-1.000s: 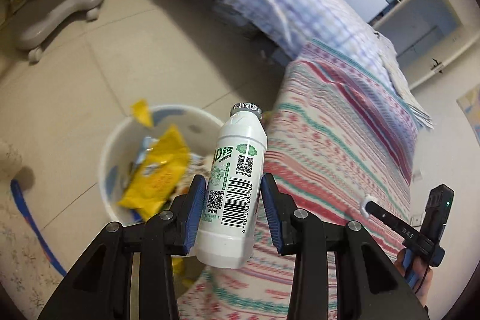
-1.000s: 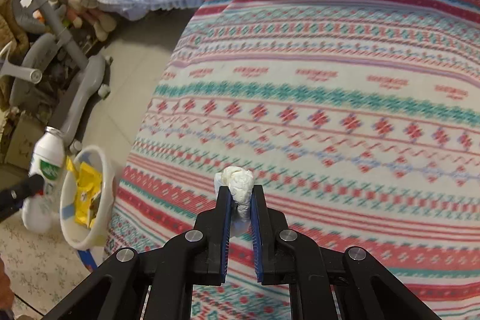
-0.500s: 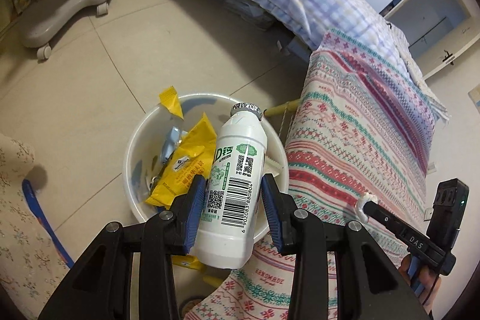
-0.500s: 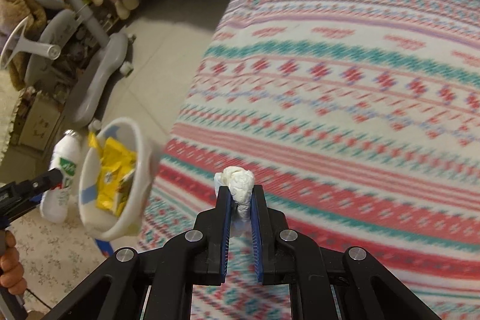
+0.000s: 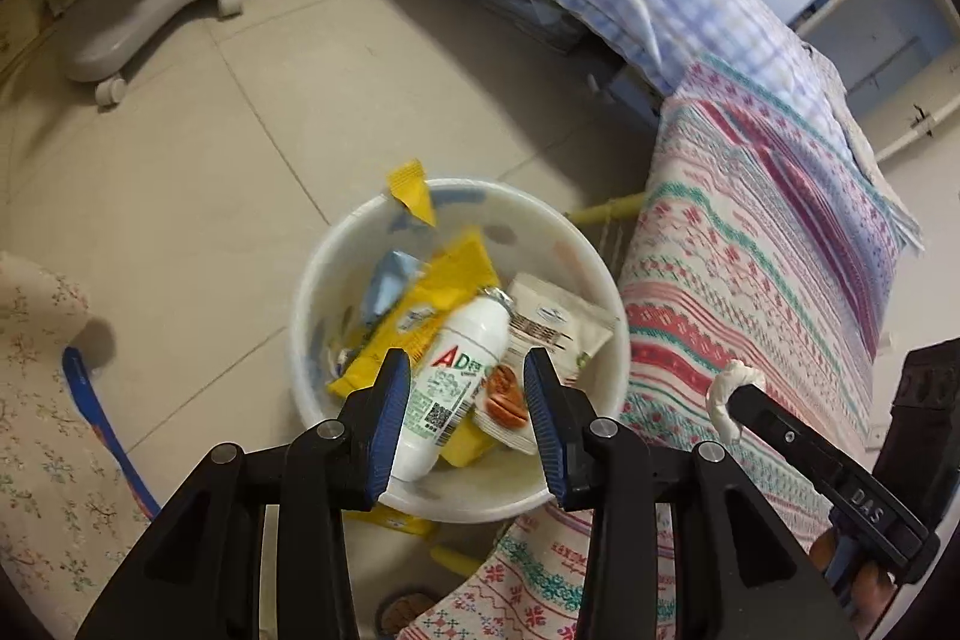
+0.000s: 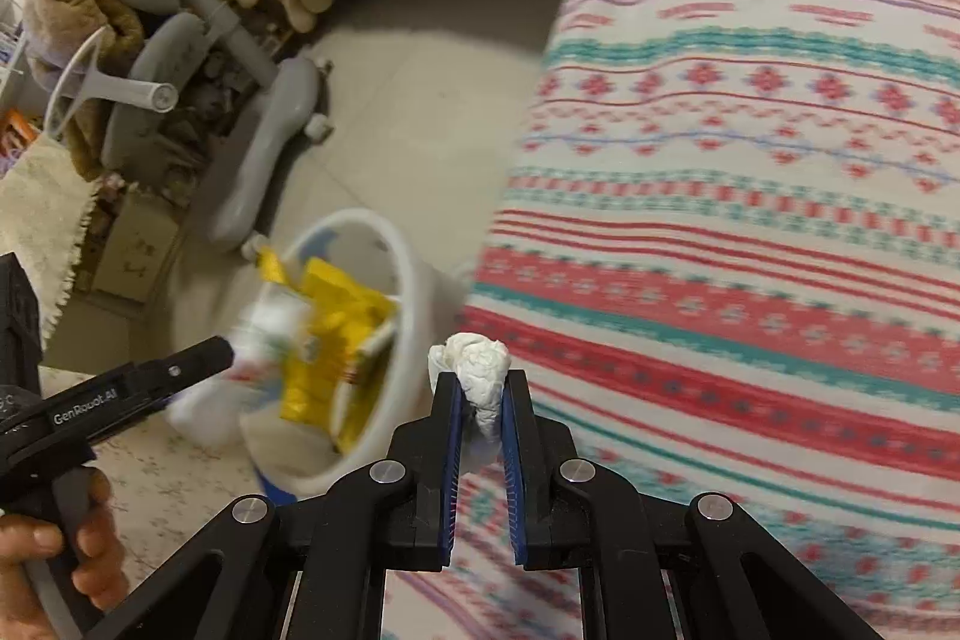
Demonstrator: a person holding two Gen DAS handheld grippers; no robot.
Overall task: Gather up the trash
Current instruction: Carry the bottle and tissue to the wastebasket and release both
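A white trash bin (image 5: 336, 274) stands on the floor beside the bed and holds yellow wrappers (image 5: 444, 292) and a white pouch (image 5: 555, 322). A white drink bottle (image 5: 459, 370) lies inside it, free of my fingers. My left gripper (image 5: 468, 415) is open and empty above the bin. My right gripper (image 6: 480, 403) is shut on a crumpled white tissue (image 6: 480, 370) over the bed's edge, just right of the bin (image 6: 408, 328). The tissue also shows in the left wrist view (image 5: 729, 388).
The bed with a striped patterned cover (image 5: 750, 250) fills the right side. A grey chair base on castors (image 5: 150, 16) stands on the tiled floor at the back left. A floral rug (image 5: 42, 400) with a blue strap (image 5: 102, 430) lies at the left.
My left gripper has opened and the bottle has dropped into the bin. My right gripper has carried the tissue left toward the bin.
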